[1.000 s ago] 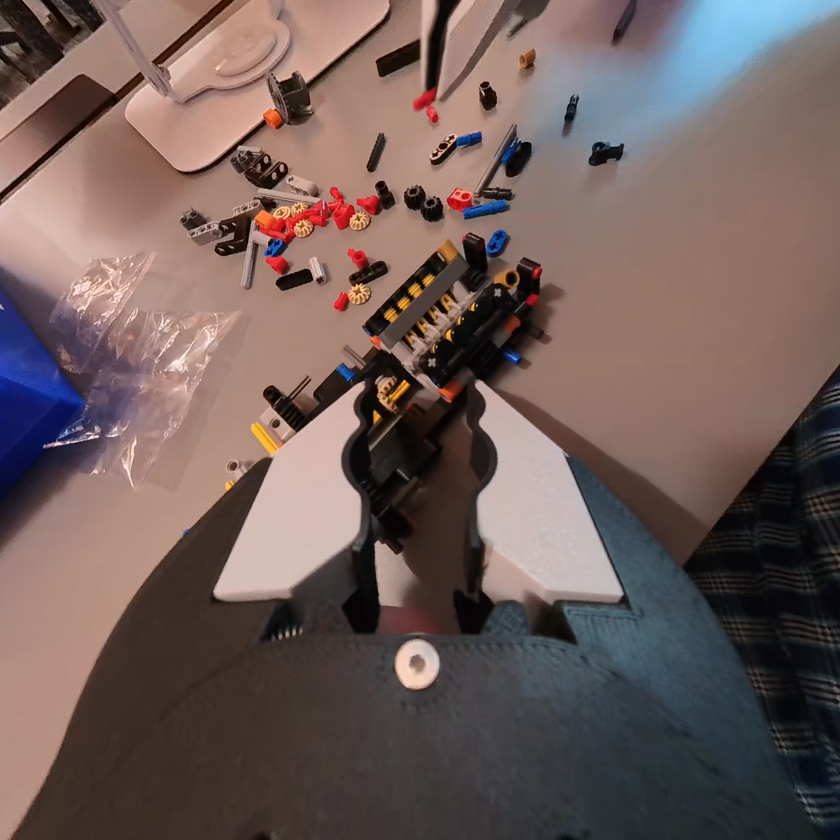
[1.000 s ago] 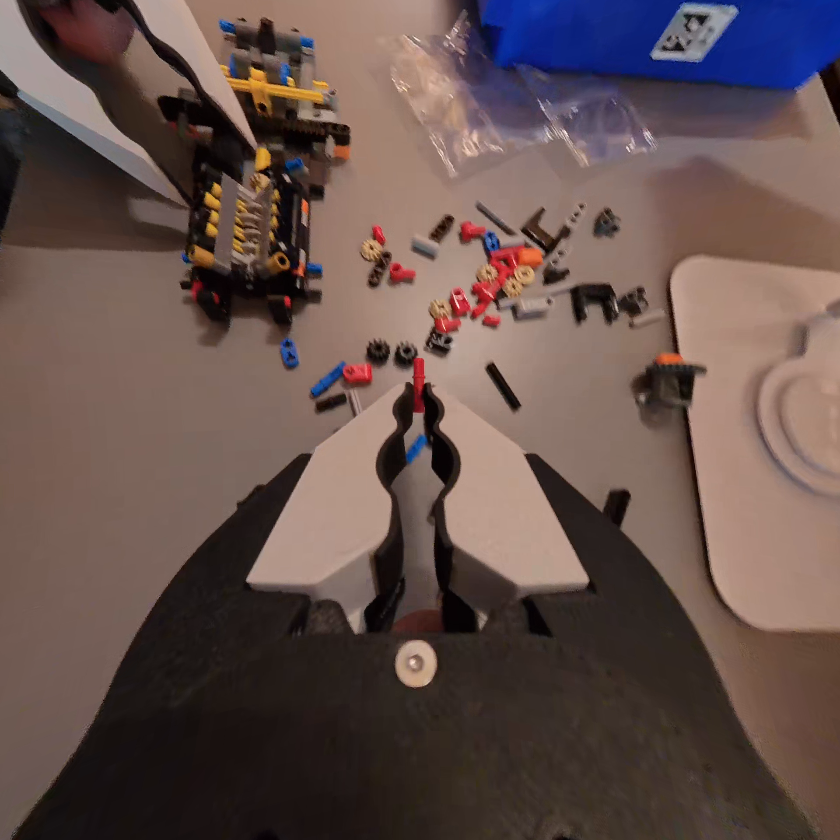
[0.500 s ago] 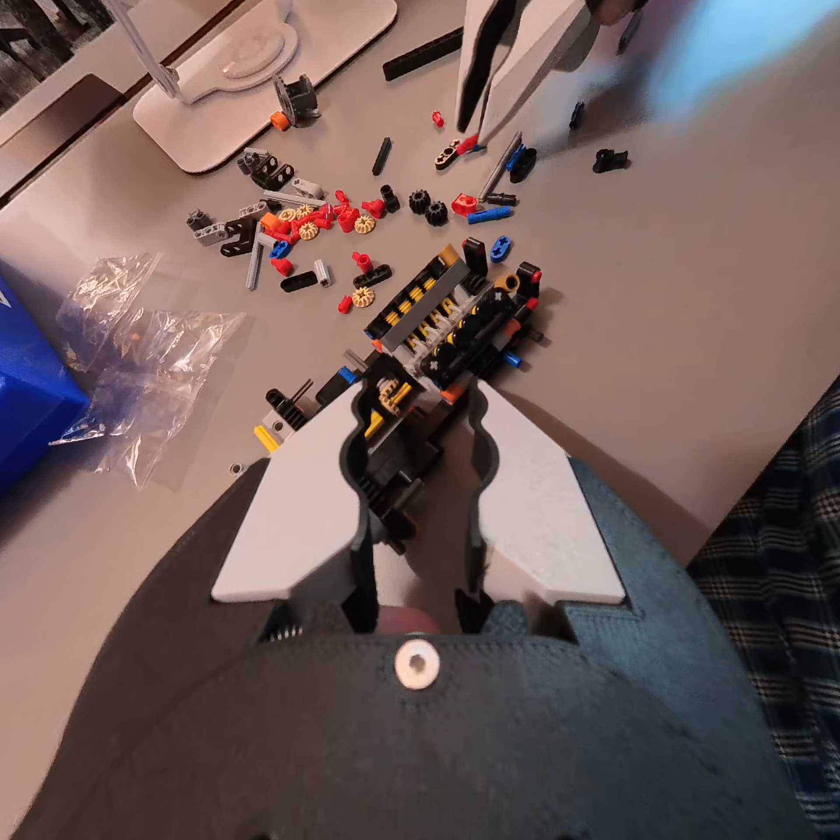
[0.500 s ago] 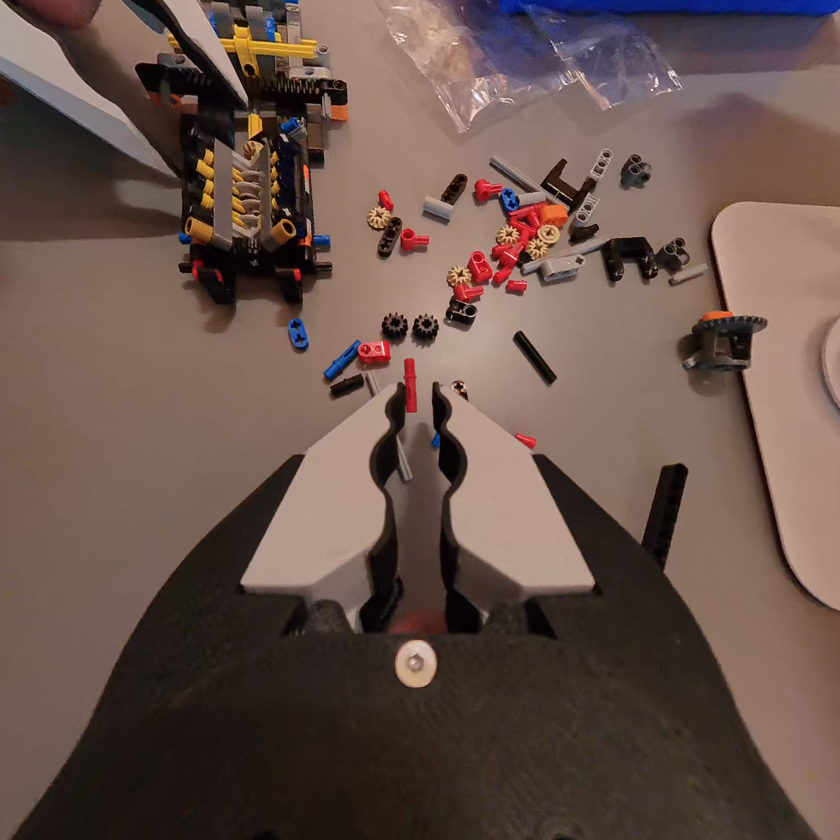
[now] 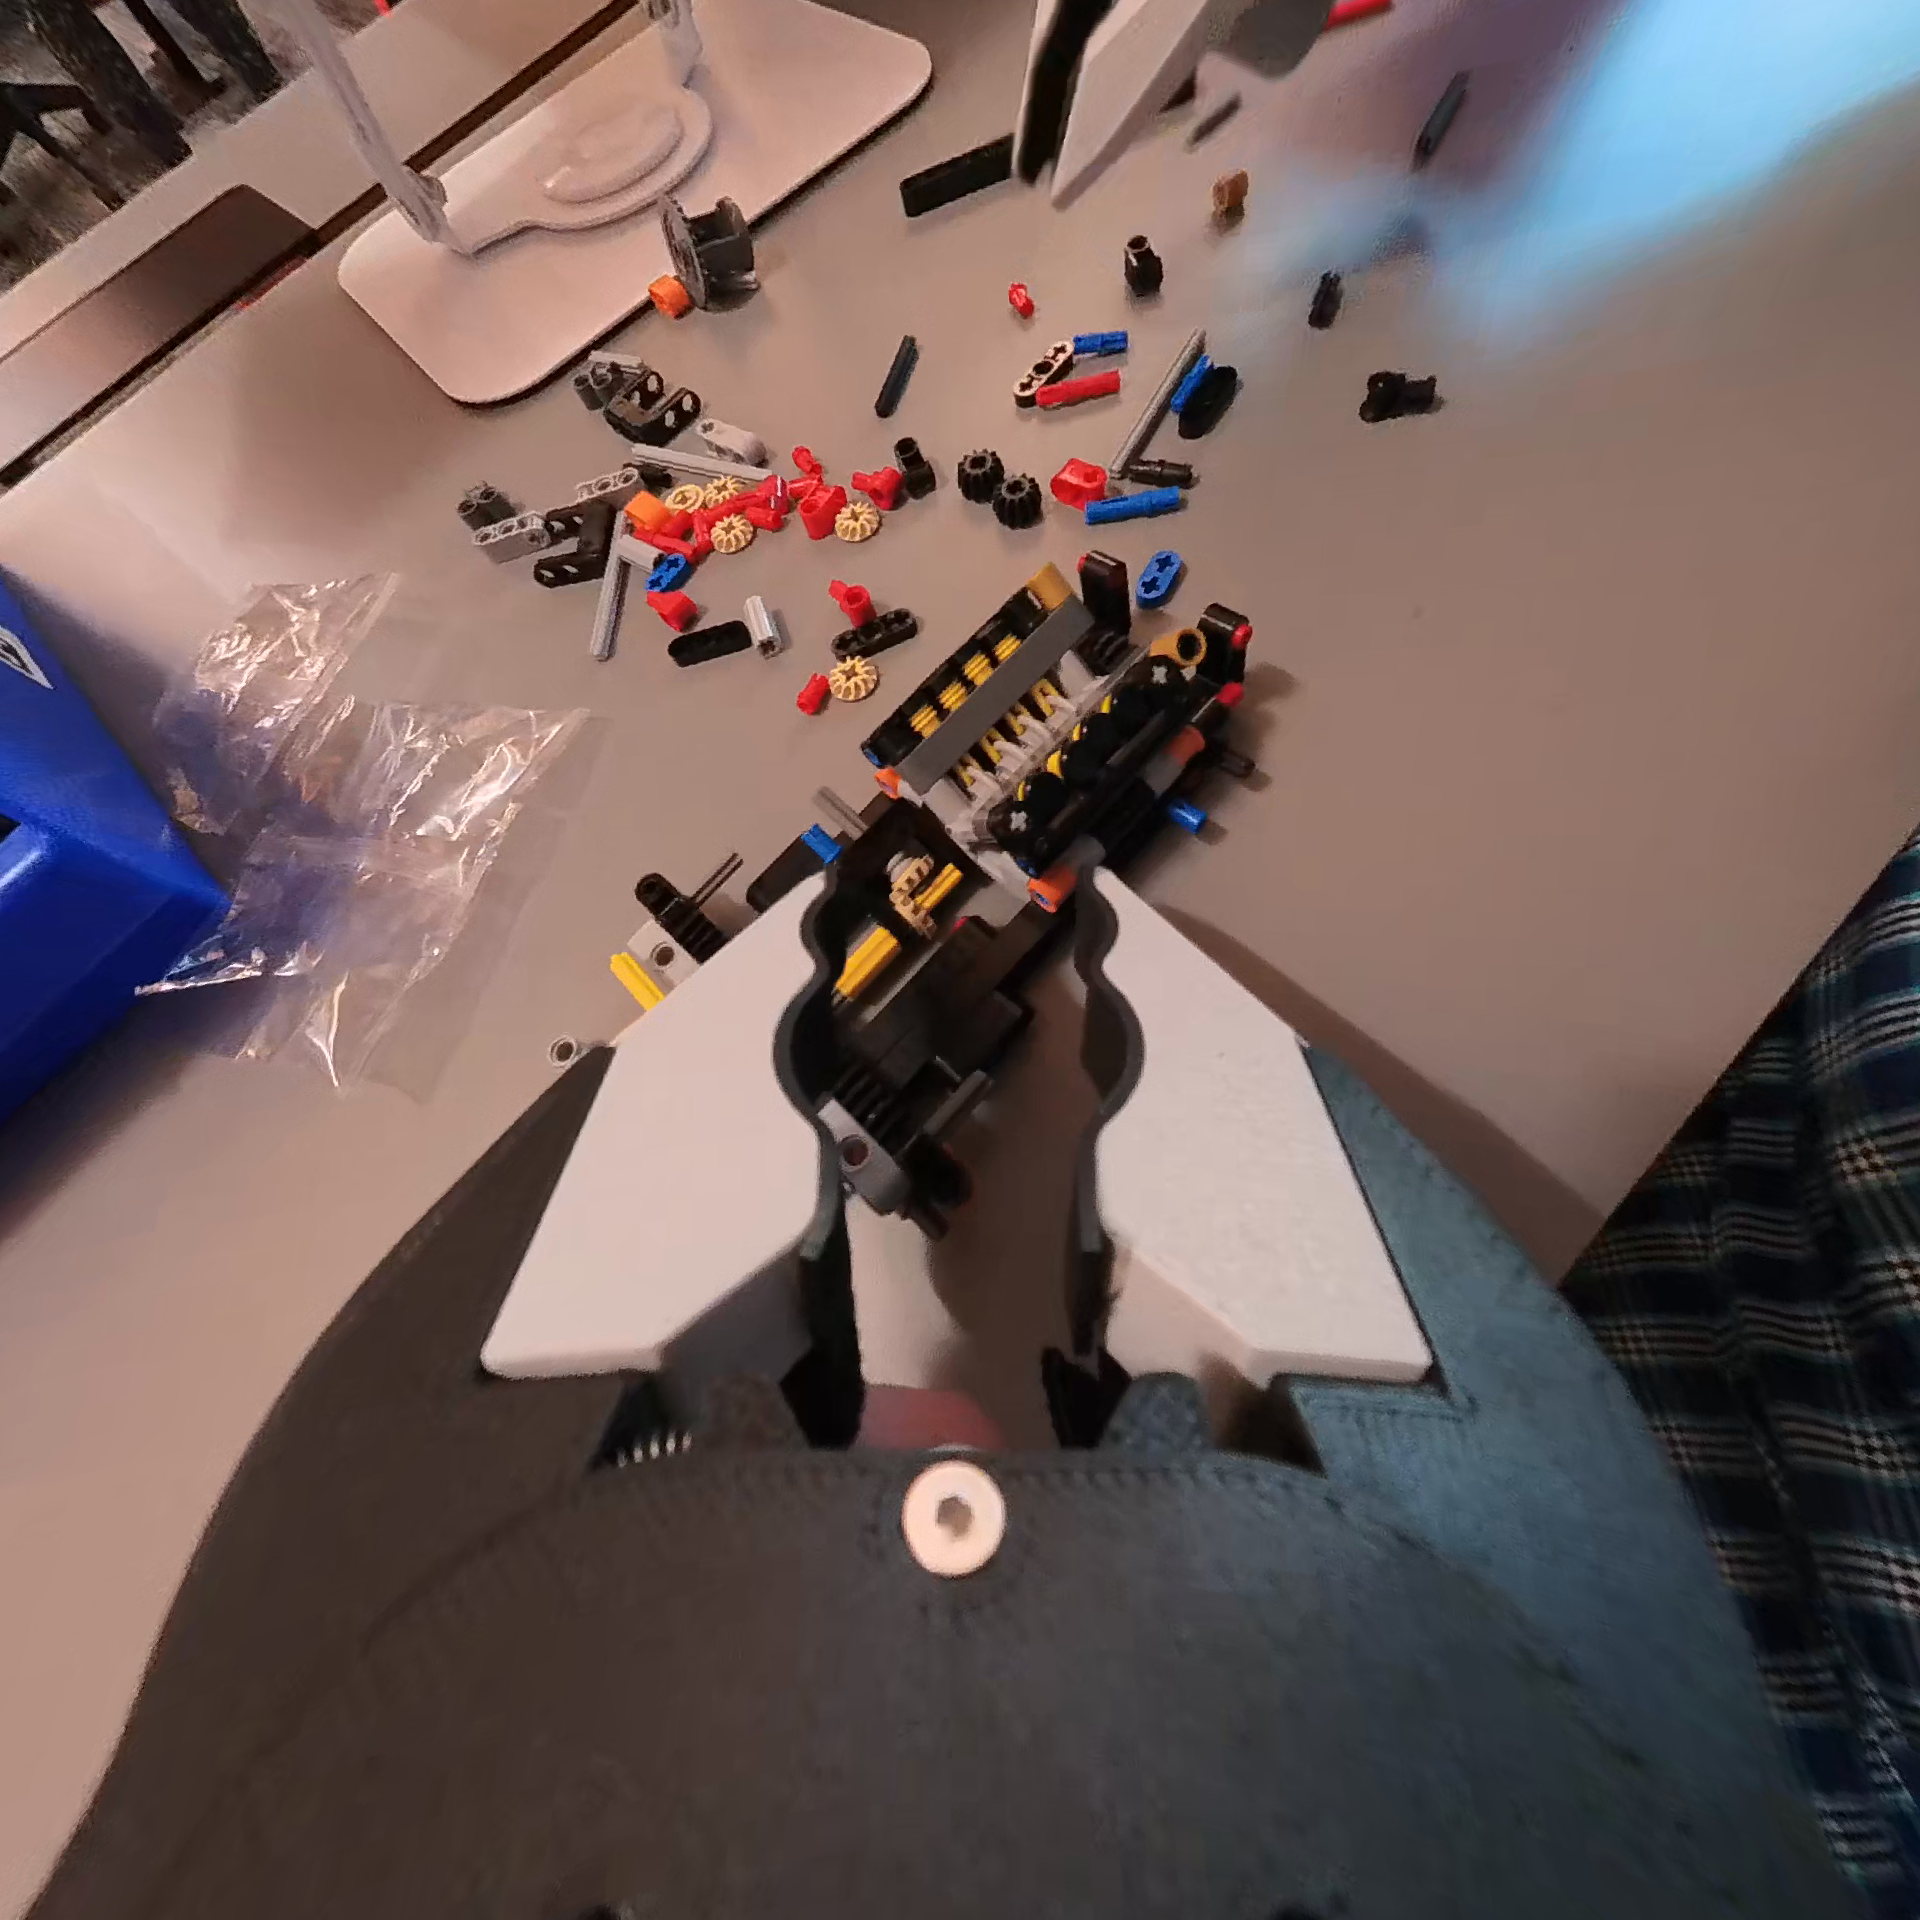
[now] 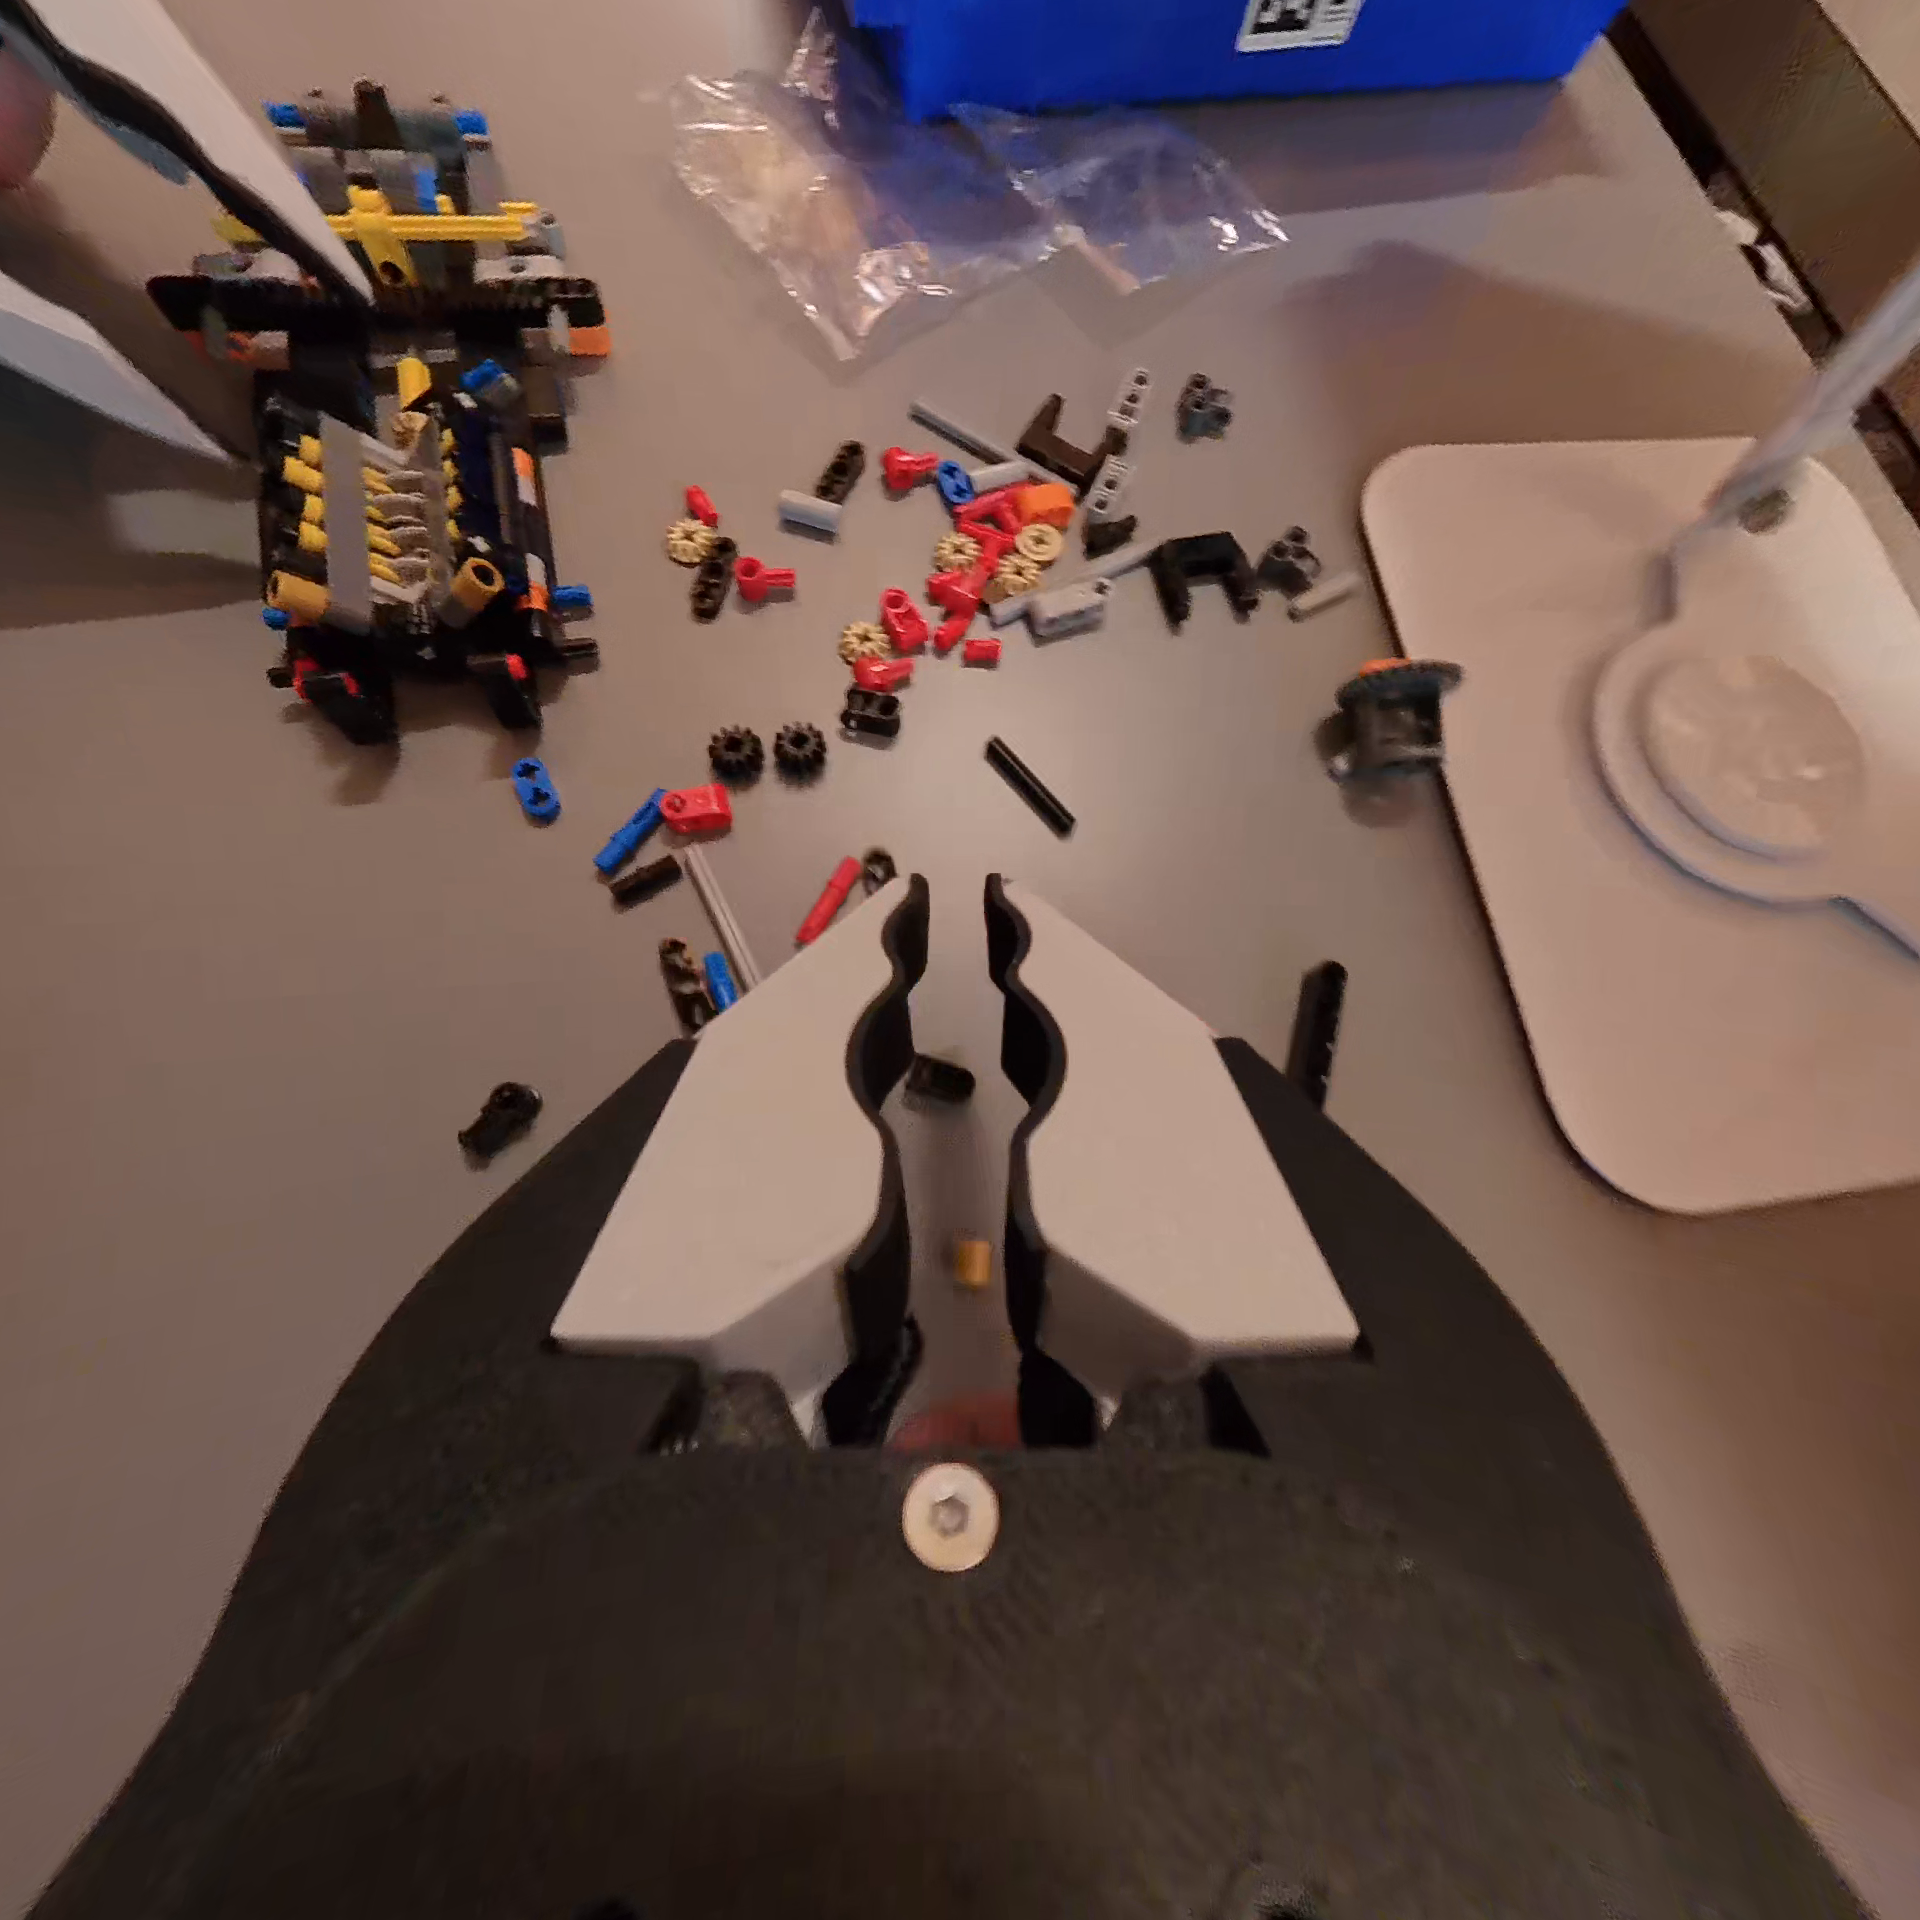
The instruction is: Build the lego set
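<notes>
The partly built lego model [image 5: 1039, 727], black and grey with yellow parts, lies on the grey table [image 5: 1455, 727]. My left gripper [image 5: 956, 894] is closed on the model's near end, with both fingertips against its sides. In the right wrist view the model [image 6: 416, 499] is at the far left with the left gripper's fingers [image 6: 281, 197] on it. My right gripper [image 6: 951, 883] is slightly open and empty, above the table. A red pin [image 6: 828, 899] lies just left of its left fingertip. The right gripper also shows blurred at the top of the left wrist view [image 5: 1101, 104].
Several loose parts [image 6: 997, 551] are scattered between the model and a white stand base [image 6: 1662, 779]. A small black piece [image 6: 940, 1075] and a tan piece [image 6: 971, 1262] lie under the right gripper. A blue box [image 6: 1195, 52] and clear bags [image 6: 935, 208] sit behind. Plaid clothing [image 5: 1766, 1195] borders the table edge. My hands' fingertips stand some 20 cm from each other.
My right gripper was shut on the red pin. It set the pin on the table, opened and drew back and up. The left gripper has stayed on the model.
</notes>
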`<state>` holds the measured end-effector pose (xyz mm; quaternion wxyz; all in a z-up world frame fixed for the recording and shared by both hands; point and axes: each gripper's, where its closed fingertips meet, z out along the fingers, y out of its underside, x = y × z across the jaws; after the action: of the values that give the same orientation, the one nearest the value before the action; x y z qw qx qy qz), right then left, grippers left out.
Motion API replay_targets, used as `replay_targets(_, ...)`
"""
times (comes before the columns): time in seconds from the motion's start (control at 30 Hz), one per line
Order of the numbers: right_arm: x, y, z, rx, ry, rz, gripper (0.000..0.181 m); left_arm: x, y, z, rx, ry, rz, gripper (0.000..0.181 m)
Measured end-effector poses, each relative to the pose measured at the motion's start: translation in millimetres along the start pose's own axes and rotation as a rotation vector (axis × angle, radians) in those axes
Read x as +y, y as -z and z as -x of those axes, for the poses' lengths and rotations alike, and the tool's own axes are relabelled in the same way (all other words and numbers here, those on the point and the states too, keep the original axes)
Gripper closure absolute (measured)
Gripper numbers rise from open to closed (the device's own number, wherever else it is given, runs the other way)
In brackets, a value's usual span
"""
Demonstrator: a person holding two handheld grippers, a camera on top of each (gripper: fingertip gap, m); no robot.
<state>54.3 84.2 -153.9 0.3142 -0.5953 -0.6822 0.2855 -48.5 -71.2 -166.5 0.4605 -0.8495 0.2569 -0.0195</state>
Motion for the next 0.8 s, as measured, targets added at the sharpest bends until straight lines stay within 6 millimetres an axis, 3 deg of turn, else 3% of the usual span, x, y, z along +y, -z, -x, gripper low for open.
replay_targets(0.07, 2.1, 5.3, -5.5, 0.005, -0.016, 0.007, 0.168, -0.1, -0.3, 0.1, 0.005, 0.009, -0.006, 0.139)
replay_targets(0.17, -6.1, -3.3, -0.1, -0.001, 0.011, 0.016, 0.170, -0.2, -2.7, -0.6, 0.011, 0.008, -0.004, 0.139)
replay_targets(0.33, -43.6, -43.7, 4.5, -0.004, 0.023, -0.017, 0.172, -0.8, -2.2, -0.7, 0.007, 0.005, -0.007, 0.139)
replay_targets(0.47, -60.2, -76.3, 0.3, -0.028, -0.002, 0.004, 0.169, -0.3, 0.9, 1.6, 0.002, 0.017, -0.018, 0.139)
replay_targets(0.8, -55.3, -110.5, -3.8, 0.000, -0.040, 0.112, 0.159, 1.6, 3.4, 3.7, 0.021, 0.033, -0.039, 0.139)
